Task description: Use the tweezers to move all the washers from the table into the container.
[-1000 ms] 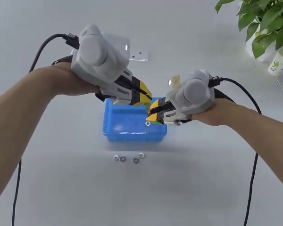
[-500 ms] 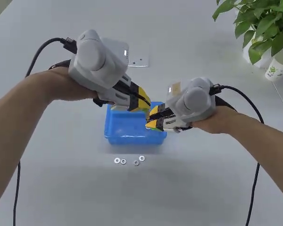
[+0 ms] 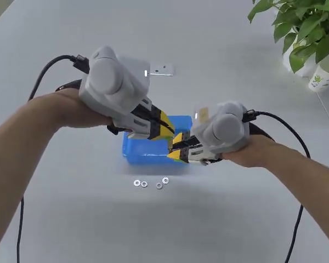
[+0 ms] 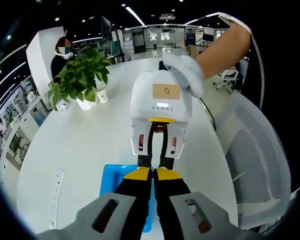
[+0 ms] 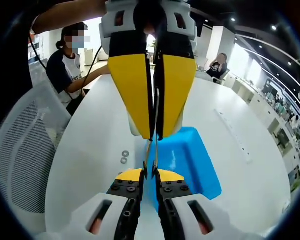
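- Grippers, 2: left gripper (image 3: 170,127) and right gripper (image 3: 176,147) meet tip to tip, jaws pointing at each other.
- Tweezers (image 5: 155,130), 1: thin metal pair bridging the two grippers. Upper end sits between the left gripper's yellow jaws, lower end between the right gripper's tips.
- Jaw state: both pairs drawn together on the tweezers. In the left gripper view its own tips leave just a slit.
- Washers (image 3: 151,183), 4: loose row on the table (image 3: 219,219), on the person's side of the jaw tips, clear of both grippers. In the right gripper view, 2 show just left of the tweezers.
- Container (image 3: 145,153), 1: blue tray directly under the meeting tips, between them and the washers' row. Grippers cover most of its inside in the head view, so contents can't be told.
- Surroundings: 1 potted plant (image 3: 301,24) far beyond the right gripper; 1 socket plate (image 3: 162,70) beyond the left gripper; 1 cable (image 3: 49,60) per gripper, trailing back; mesh chair (image 4: 262,150) at the table edge.
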